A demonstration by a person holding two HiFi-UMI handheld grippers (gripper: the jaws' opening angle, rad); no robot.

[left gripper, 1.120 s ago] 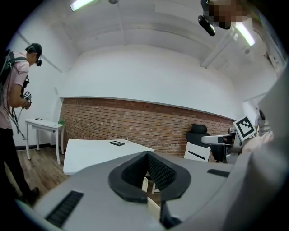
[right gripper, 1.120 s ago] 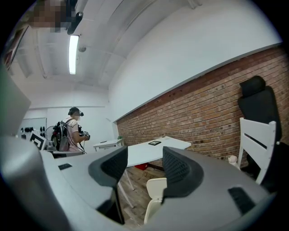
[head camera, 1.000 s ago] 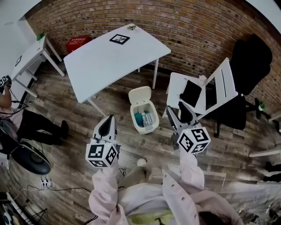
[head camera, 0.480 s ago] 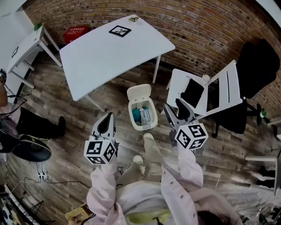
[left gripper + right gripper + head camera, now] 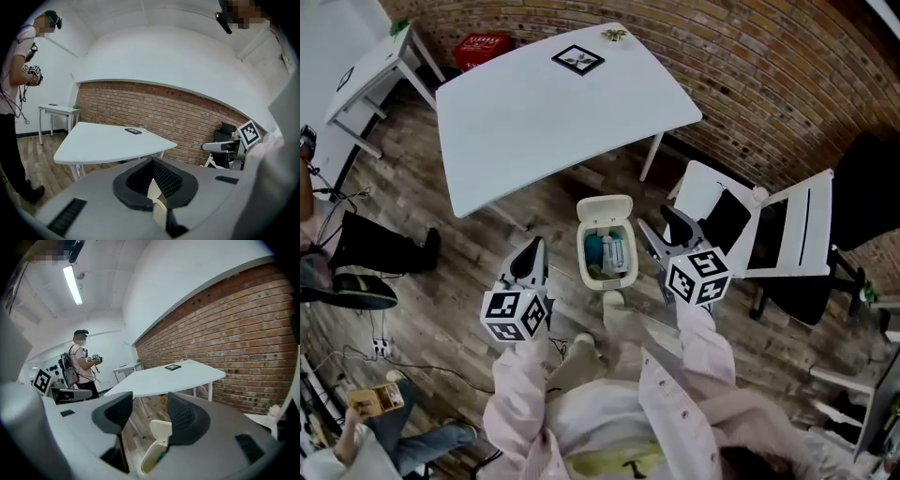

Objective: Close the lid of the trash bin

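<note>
The person has stepped closer: the trash bin (image 5: 582, 255), which lay ahead of both grippers half a second ago, now sits between them on the wooden floor, with a shoe (image 5: 612, 300) just before it. Its lid (image 5: 606, 208) stands raised at the far side, and teal and white items show inside.

The left gripper (image 5: 530, 249) hangs left of the bin, apart from it, and the right gripper (image 5: 659, 225) is just beside the bin's right wall.

The left gripper view shows its jaws pressed together on nothing, aimed at the white table (image 5: 112, 143). The right gripper view shows its jaws spread, with the raised lid (image 5: 161, 430) seen low between them, untouched. That view also shows a standing person (image 5: 82, 364) beyond the table.
</note>
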